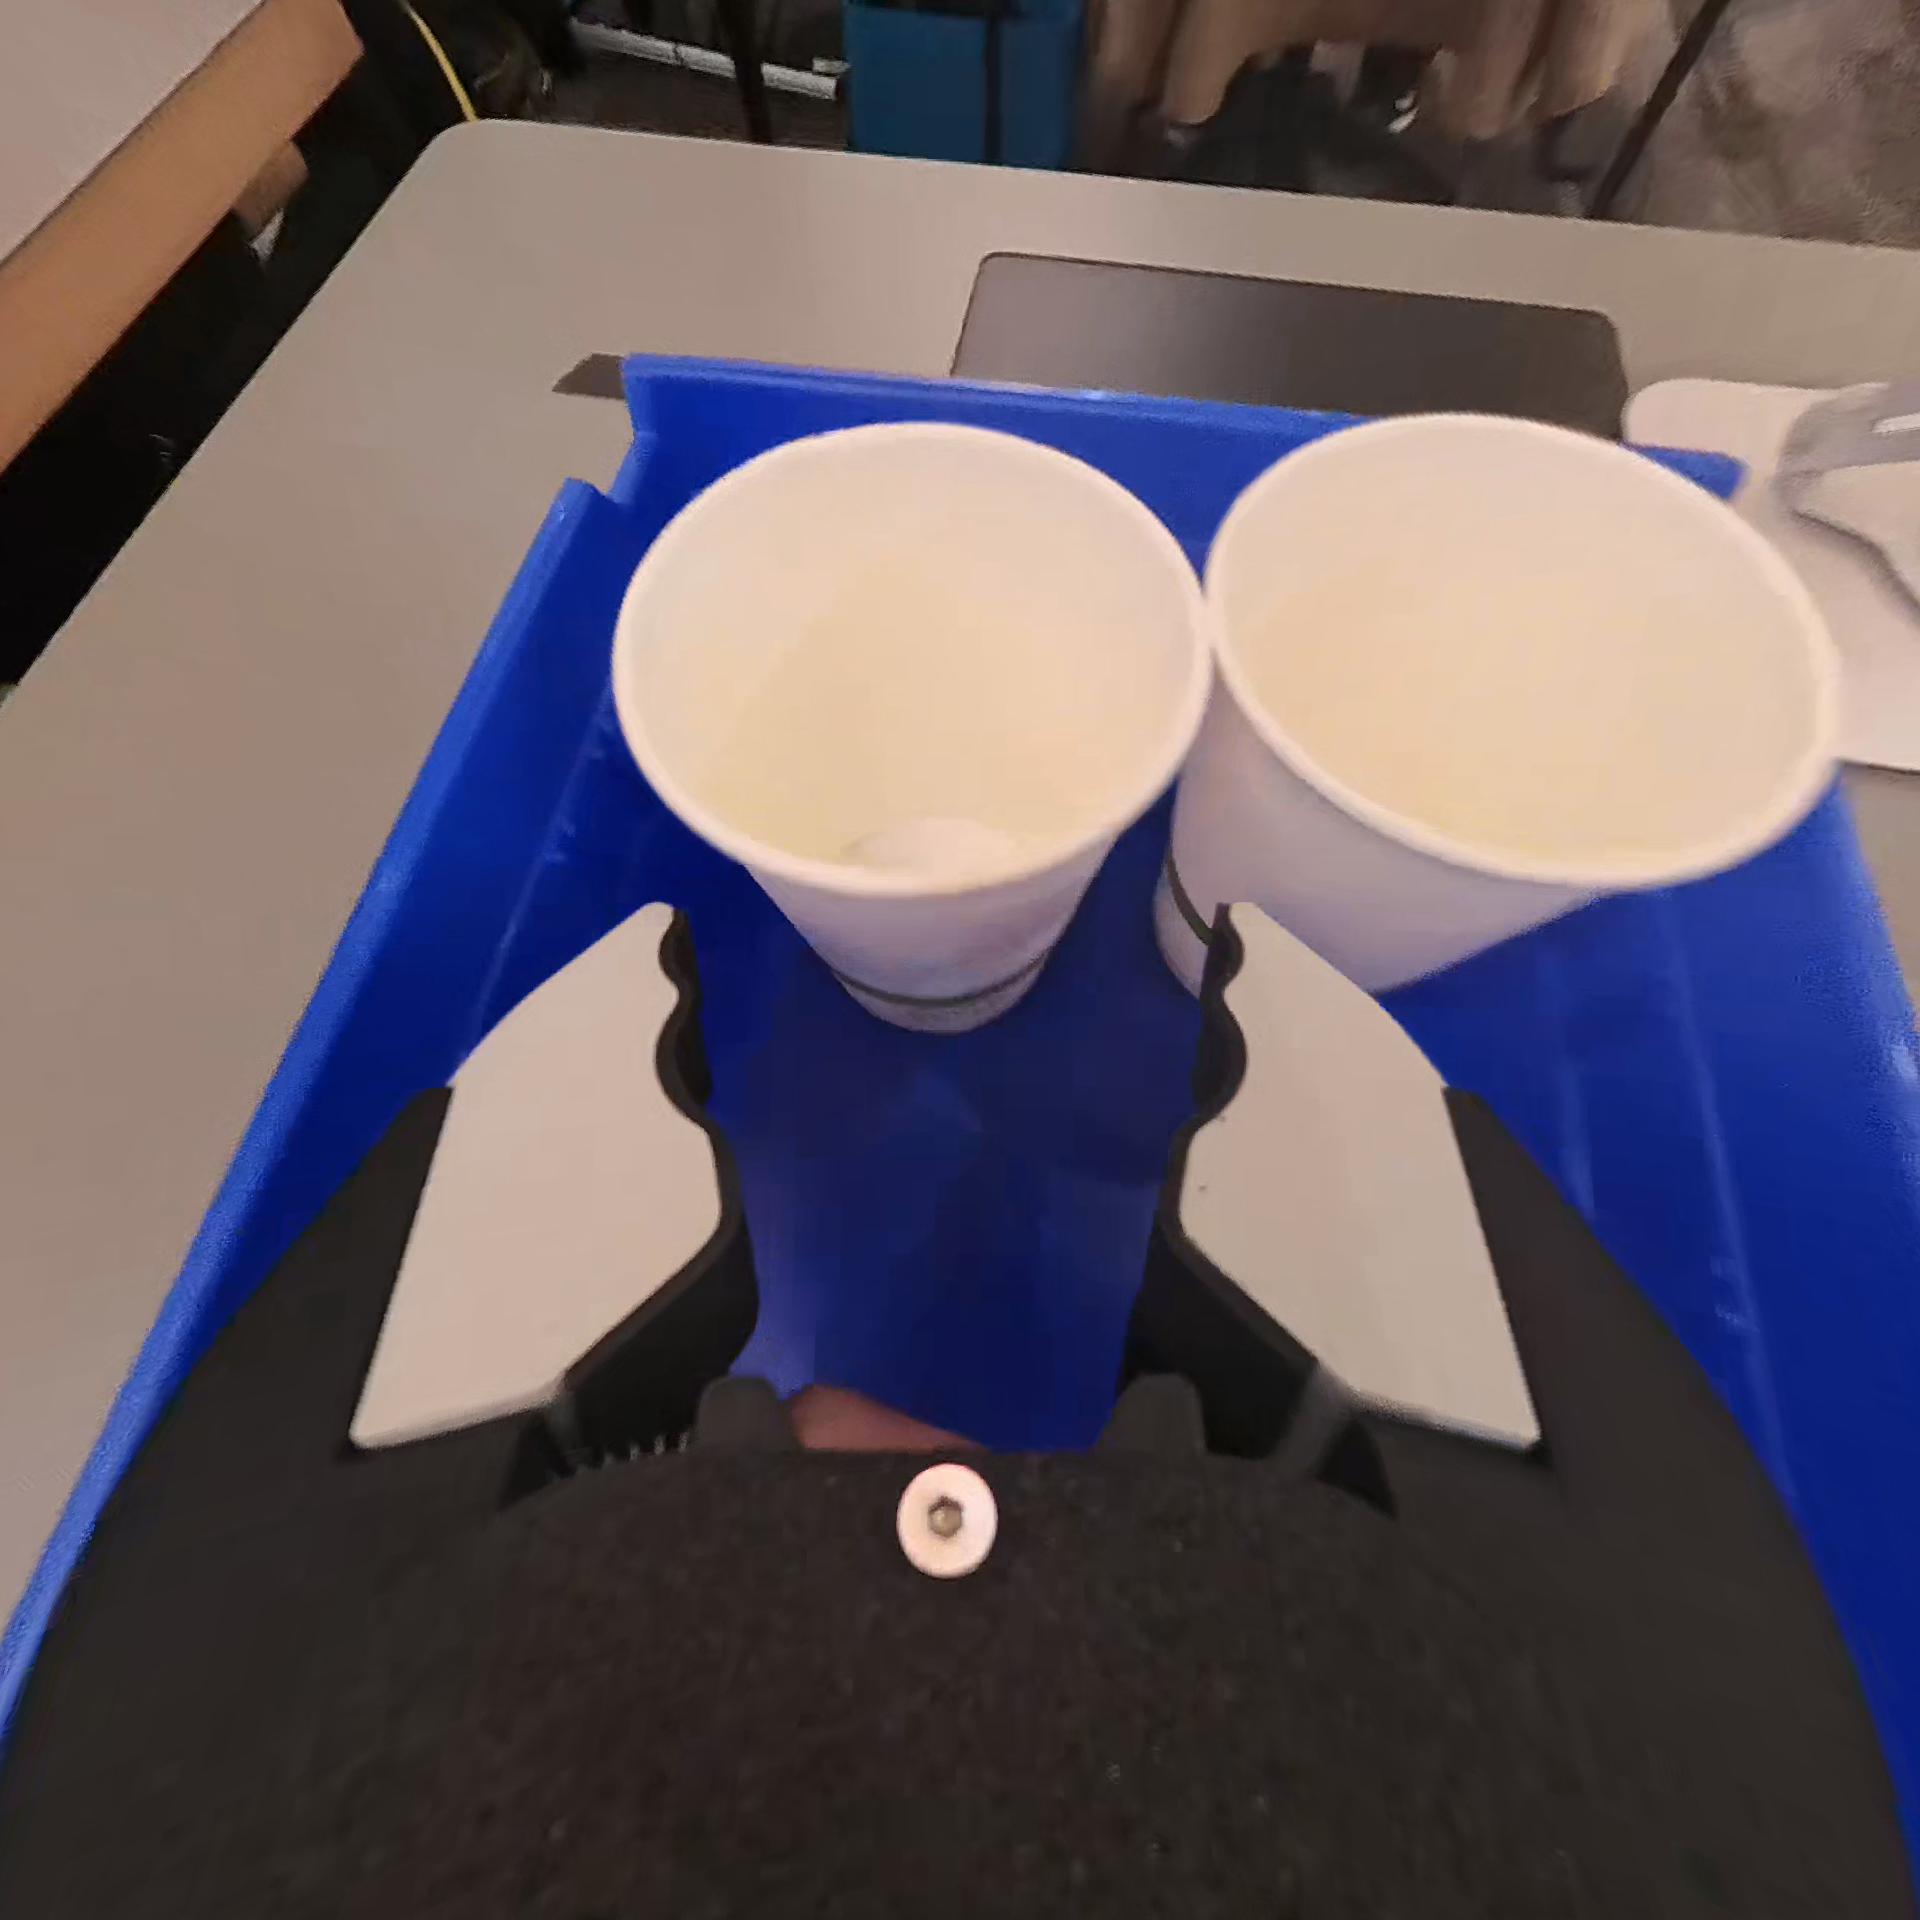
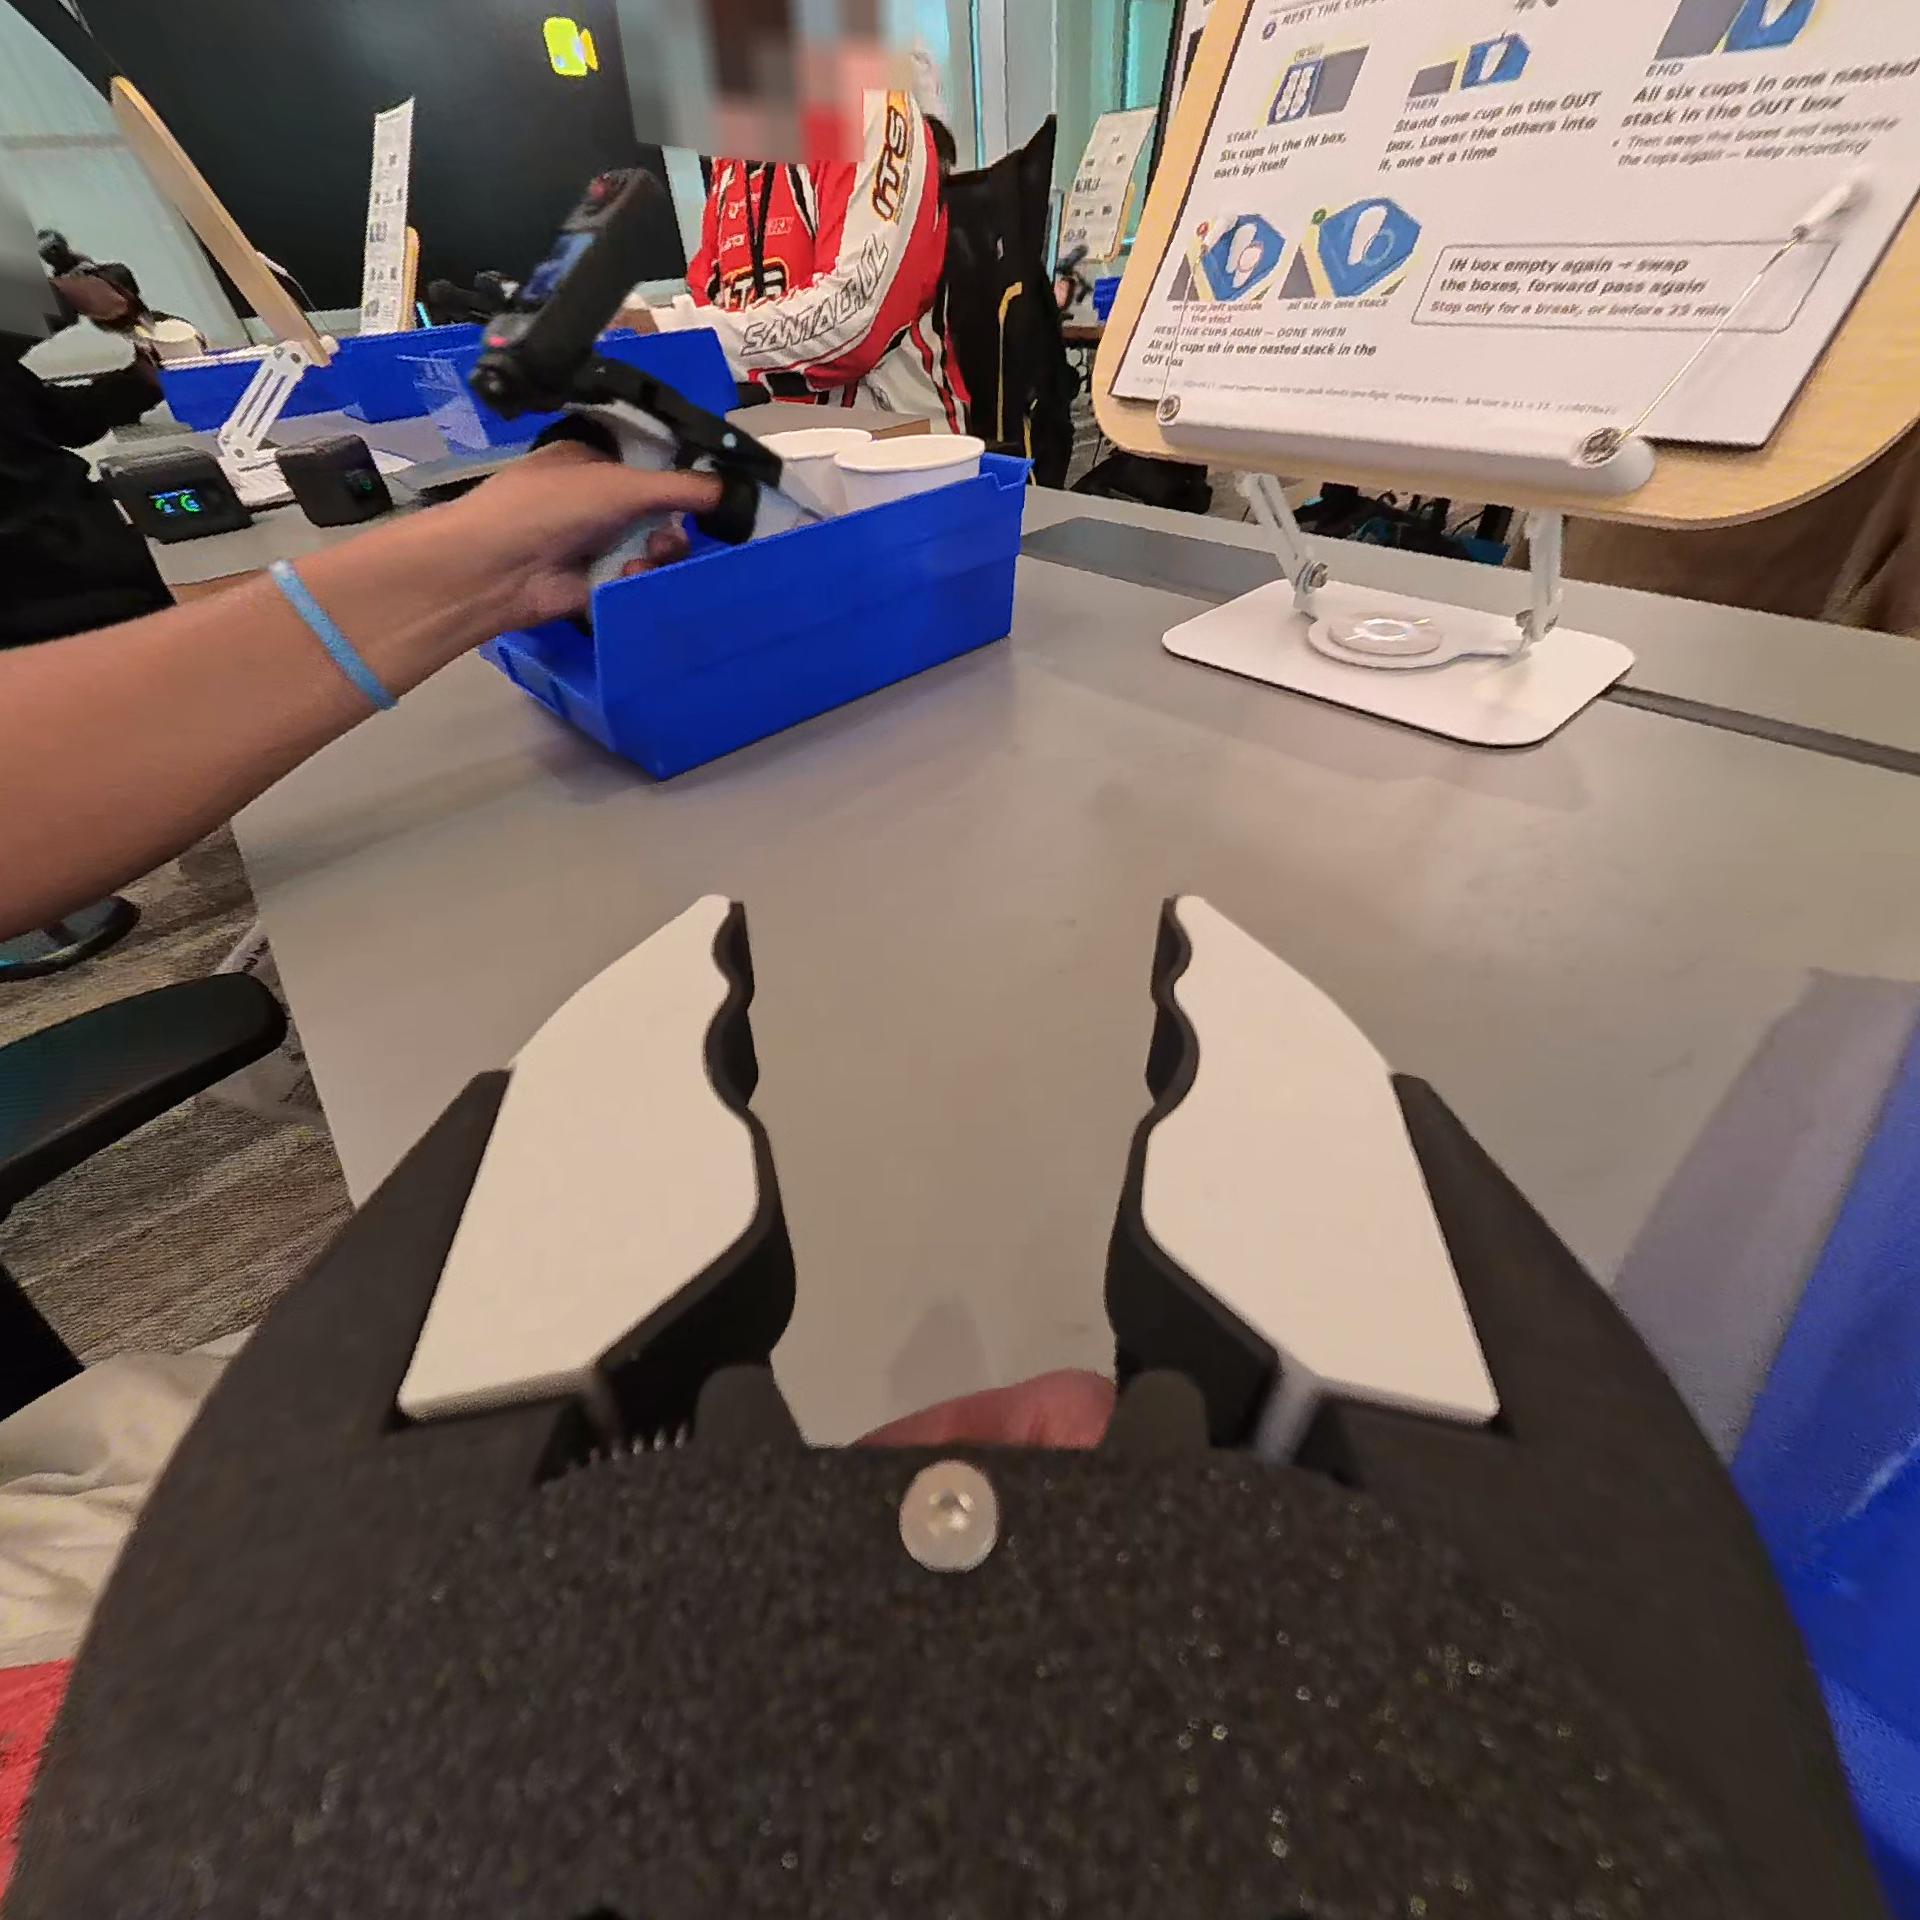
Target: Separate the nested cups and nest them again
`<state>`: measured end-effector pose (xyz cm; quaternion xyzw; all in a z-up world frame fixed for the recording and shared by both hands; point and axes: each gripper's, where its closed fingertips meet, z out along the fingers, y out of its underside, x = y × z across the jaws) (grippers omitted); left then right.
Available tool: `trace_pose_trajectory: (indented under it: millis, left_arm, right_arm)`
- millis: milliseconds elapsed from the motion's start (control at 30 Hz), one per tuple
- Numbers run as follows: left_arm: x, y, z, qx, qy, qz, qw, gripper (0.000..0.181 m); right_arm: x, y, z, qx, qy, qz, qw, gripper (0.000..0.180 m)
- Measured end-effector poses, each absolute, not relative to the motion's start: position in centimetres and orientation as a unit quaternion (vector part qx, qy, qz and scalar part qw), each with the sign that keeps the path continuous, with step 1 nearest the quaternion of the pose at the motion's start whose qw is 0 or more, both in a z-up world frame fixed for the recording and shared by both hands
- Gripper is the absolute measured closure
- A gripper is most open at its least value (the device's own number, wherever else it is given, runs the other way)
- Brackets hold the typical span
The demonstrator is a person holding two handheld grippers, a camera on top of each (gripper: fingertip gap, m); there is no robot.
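Grey table (image 2: 935,831), blue bin (image 2: 790,623) on it, white document stand base (image 2: 1455,675), dark mat (image 1: 1288,322)

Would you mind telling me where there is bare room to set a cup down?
Free: blue bin floor nearer than the two white cups, and grey table between bin and stand base. Crowded: the bin's far end.

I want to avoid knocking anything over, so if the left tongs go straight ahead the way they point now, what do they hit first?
Probably the left paper cup standing in the blue bin: its base sits just ahead of the open left tongs, roughly centred between the tips. The second cup stands by the right tip. Depth is uncertain.
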<state>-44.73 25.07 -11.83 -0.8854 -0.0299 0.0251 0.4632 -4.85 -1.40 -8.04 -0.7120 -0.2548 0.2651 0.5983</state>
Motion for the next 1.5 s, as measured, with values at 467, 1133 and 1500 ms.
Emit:
trace_pose_trajectory:
  millis: [467, 1133, 1500]
  left_arm:
    - [-46.0, 28.6, -11.8, -0.871, -0.019, 0.002, 0.491, 0.094]
    - [-31.7, 3.4, -1.4, -0.716, 0.376, -0.336, 0.483, 0.095]
    - [-17.0, -0.9, -2.1, -0.631, 0.559, -0.374, 0.386, 0.095]
  right_arm:
    - [-5.7, -1.5, -9.6, -0.722, -0.276, 0.265, 0.576, 0.109]
    - [-6.4, -4.5, -4.0, -0.636, -0.344, 0.406, 0.559, 0.103]
    - [-13.4, -1.9, 0.1, -0.611, -0.427, 0.418, 0.520, 0.087]
